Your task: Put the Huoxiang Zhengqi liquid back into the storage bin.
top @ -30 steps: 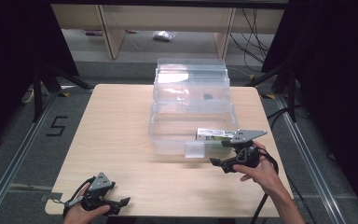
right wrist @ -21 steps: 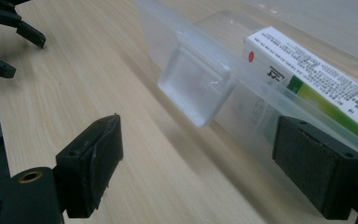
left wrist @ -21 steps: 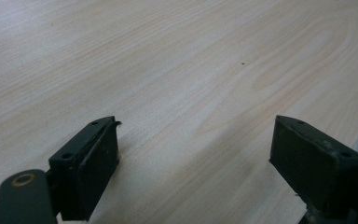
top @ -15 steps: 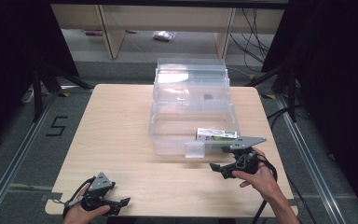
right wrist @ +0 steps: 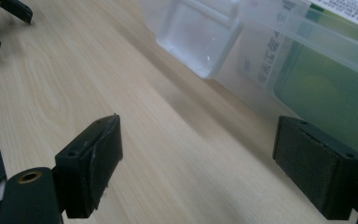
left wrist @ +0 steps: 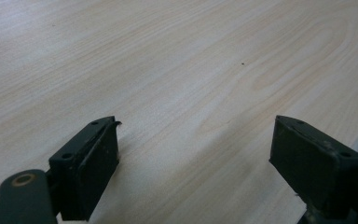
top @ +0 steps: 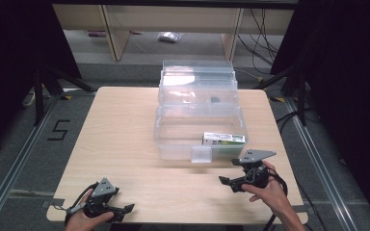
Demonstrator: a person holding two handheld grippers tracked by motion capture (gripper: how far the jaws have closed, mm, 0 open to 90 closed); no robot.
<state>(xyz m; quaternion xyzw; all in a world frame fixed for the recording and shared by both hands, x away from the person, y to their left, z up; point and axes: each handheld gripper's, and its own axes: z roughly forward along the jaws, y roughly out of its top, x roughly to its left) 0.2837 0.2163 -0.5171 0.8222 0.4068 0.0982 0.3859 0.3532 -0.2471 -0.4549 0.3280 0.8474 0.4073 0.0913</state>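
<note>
A clear plastic storage box (top: 173, 137) with its lid hinged back stands at the table's middle. A green and white carton (top: 224, 139) lies inside it at the front right. My right gripper (top: 227, 182) is held low over the table just in front of the box's right corner, its jaws open, pointing left and holding nothing. In the right gripper view, my right gripper (right wrist: 198, 149) faces the box's front latch (right wrist: 200, 37) and the carton (right wrist: 321, 88) behind the clear wall. My left gripper (top: 125, 211) rests open at the front left edge, and the left gripper view has my left gripper (left wrist: 196, 140) above bare wood.
The light wooden table (top: 115, 139) has open room left of the box and along the front. The box's raised lid (top: 197, 79) holds a small dark item (top: 215, 100). Shelving (top: 111, 29) and cables (top: 262, 29) lie on the floor beyond the far edge.
My right gripper has drawn back from the box's front right corner toward the table's front edge and sunk lower. The left gripper has stayed put.
</note>
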